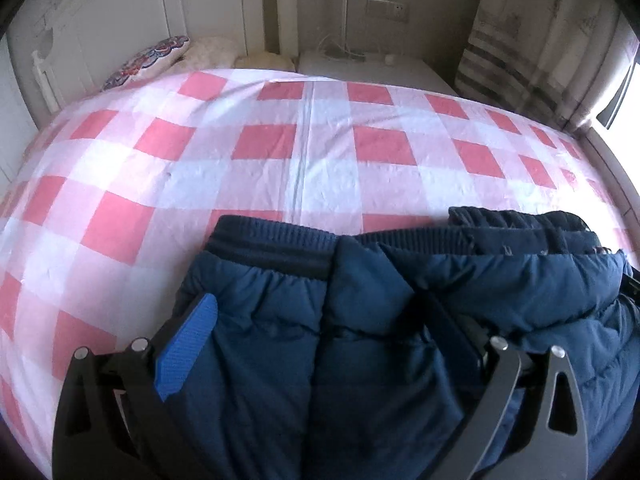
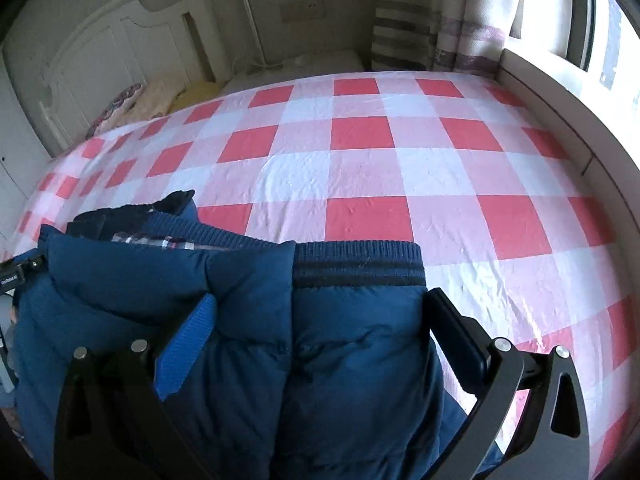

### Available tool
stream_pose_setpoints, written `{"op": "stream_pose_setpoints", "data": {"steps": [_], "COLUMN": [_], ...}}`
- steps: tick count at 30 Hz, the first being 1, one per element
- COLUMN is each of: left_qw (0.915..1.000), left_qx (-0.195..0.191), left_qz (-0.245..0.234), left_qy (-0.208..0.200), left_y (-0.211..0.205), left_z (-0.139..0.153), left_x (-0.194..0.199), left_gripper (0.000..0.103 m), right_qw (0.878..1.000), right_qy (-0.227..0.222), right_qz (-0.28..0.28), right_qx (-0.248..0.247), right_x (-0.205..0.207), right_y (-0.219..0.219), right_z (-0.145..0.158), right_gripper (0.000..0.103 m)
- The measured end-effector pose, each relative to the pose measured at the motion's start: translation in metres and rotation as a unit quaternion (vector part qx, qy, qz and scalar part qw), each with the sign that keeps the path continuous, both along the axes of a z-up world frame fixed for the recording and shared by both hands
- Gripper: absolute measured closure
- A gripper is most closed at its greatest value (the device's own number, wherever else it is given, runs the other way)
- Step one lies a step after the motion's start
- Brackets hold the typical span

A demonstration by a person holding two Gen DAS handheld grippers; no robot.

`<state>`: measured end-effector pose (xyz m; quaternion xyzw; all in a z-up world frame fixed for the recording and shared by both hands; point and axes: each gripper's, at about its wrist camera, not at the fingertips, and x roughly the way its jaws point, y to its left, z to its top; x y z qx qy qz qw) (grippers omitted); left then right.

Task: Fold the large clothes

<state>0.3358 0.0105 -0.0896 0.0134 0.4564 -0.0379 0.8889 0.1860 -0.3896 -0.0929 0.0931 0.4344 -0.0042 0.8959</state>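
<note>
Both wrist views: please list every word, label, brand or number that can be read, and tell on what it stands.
White print on the left gripper, seen at the left edge of the right wrist view: too small and blurred to read.
Blue jacket: no readable text; the plaid lining carries none.
Checked bedsheet and wall outlet: no text.

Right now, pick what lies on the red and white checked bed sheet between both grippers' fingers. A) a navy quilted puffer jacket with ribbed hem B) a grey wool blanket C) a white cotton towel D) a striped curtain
A: the navy quilted puffer jacket with its ribbed hem fills the span of the left gripper and right gripper.
</note>
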Motion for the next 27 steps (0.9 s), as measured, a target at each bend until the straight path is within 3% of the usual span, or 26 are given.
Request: {"op": "stream_pose_setpoints", "data": {"steps": [2, 4, 7, 10, 11, 14, 19, 27], "left_qw": [1.0000, 0.9992, 0.9983, 0.9947, 0.9933, 0.9912, 0.9973, 0.9977], "left_qx": [0.002, 0.016, 0.003, 0.061, 0.078, 0.116, 0.047, 0.040], "left_qz": [0.009, 0.023, 0.003, -0.032, -0.045, -0.063, -0.057, -0.055], "left_qy": [-0.004, -0.027, -0.058, -0.077, -0.073, -0.012, -0.002, -0.003], "left_y": [0.000, 0.000, -0.017, -0.057, -0.070, -0.092, -0.073, -0.072], "left_z": [0.001, 0.012, 0.035, 0.041, 0.036, -0.001, -0.009, -0.009], "left_x": [-0.002, -0.011, -0.028, -0.032, -0.030, -0.010, -0.002, -0.004], "left_gripper": [0.002, 0.002, 0.002, 0.002, 0.002, 0.002, 0.002, 0.002], "right_qw": [1.000, 0.997, 0.994, 0.989, 0.989, 0.986, 0.994, 0.994], "right_qy": [-0.001, -0.029, -0.062, -0.051, -0.030, 0.016, 0.029, 0.037], "right_qz": [-0.010, -0.021, 0.018, 0.056, 0.069, 0.073, 0.071, 0.075], "right_qx": [-0.018, -0.069, -0.086, -0.123, -0.130, -0.149, -0.084, -0.073], "right_x": [-0.003, -0.016, -0.023, -0.011, -0.001, 0.014, 0.018, 0.015], "right_y": [0.003, 0.019, 0.053, 0.092, 0.105, 0.120, 0.104, 0.104], "right_z": [0.006, 0.025, 0.052, 0.056, 0.048, 0.018, 0.010, 0.012], "right_gripper": [0.005, 0.005, 0.005, 0.005, 0.005, 0.005, 0.004, 0.005]}}
